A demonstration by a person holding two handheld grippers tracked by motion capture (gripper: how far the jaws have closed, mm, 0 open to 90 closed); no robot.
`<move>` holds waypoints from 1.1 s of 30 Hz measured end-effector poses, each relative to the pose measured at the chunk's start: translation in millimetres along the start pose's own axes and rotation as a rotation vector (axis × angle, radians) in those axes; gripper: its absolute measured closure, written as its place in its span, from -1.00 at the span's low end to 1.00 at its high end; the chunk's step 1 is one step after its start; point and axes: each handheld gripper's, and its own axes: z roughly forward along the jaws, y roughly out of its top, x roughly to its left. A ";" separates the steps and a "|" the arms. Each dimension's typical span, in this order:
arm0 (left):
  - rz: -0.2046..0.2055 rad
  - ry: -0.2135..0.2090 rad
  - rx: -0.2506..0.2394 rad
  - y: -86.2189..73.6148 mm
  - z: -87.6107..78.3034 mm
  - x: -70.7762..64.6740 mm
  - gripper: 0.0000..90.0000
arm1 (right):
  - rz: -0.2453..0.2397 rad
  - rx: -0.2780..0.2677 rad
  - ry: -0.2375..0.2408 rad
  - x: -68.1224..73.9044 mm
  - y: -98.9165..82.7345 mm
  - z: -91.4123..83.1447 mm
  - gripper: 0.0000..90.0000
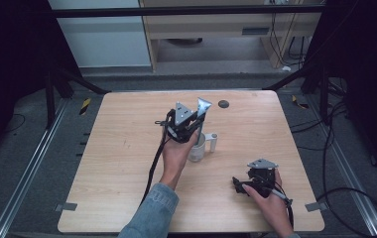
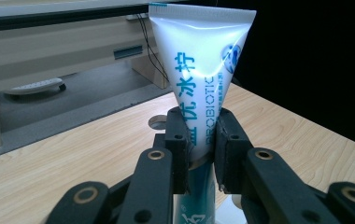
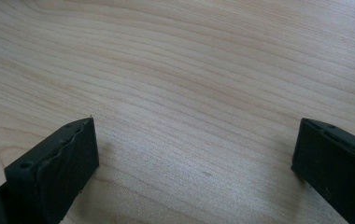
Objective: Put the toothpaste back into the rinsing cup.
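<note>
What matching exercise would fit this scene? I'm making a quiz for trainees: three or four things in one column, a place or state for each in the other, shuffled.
Things:
1. tube
2. cup
3. right gripper
4. dark disc

Places or states:
A. open, over bare table
B. near the table's far edge
C. clamped upright by the left gripper
D. on the table under the left hand

Pairs: 1-C, 2-D, 3-A, 4-B
</note>
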 end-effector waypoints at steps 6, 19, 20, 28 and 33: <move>0.002 0.005 -0.002 -3.4 0.5 0.5 0.72 | 0.003 0.001 0.000 0.3 0.0 0.0 -0.99; -0.001 0.007 -0.009 -13.5 4.4 2.1 0.72 | 0.003 0.000 0.002 0.2 0.0 0.0 -0.99; 0.001 0.008 -0.007 -15.3 5.1 2.1 0.72 | 0.002 0.000 0.001 0.1 0.0 0.0 -0.99; -0.007 0.010 0.001 -24.2 5.9 3.8 0.72 | 0.002 -0.001 0.001 0.1 0.0 0.0 -0.99; -0.008 0.009 0.005 -27.8 6.3 4.2 0.72 | 0.002 0.000 0.001 0.1 0.0 0.0 -0.99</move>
